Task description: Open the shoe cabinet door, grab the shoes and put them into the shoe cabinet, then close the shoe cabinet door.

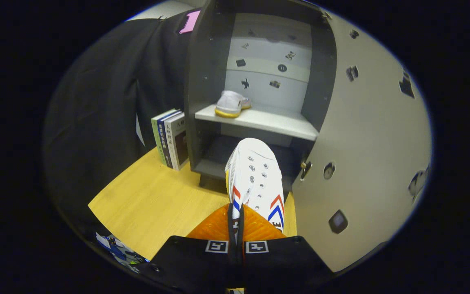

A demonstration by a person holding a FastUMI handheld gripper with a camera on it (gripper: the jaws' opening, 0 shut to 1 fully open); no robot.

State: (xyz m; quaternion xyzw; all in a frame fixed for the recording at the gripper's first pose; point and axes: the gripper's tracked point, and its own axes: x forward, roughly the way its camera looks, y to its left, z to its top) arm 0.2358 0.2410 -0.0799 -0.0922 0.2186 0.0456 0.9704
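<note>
The gripper [237, 222] has its jaws closed tight on the heel end of a white shoe [255, 179], whose toe points into the open cabinet [210, 94] below the shelf [276, 122]. A second shoe [231, 104] sits on that shelf, the door [365, 134] swung wide at the right. Books [171, 139] stand on the bench [153, 204] beside the cabinet.

A pale wooden worktop [149, 204] runs back to black cloth [108, 98] hung as the wall. Three books [171, 139] stand upright near the worktop's far edge, against that cloth. Light is even.
</note>
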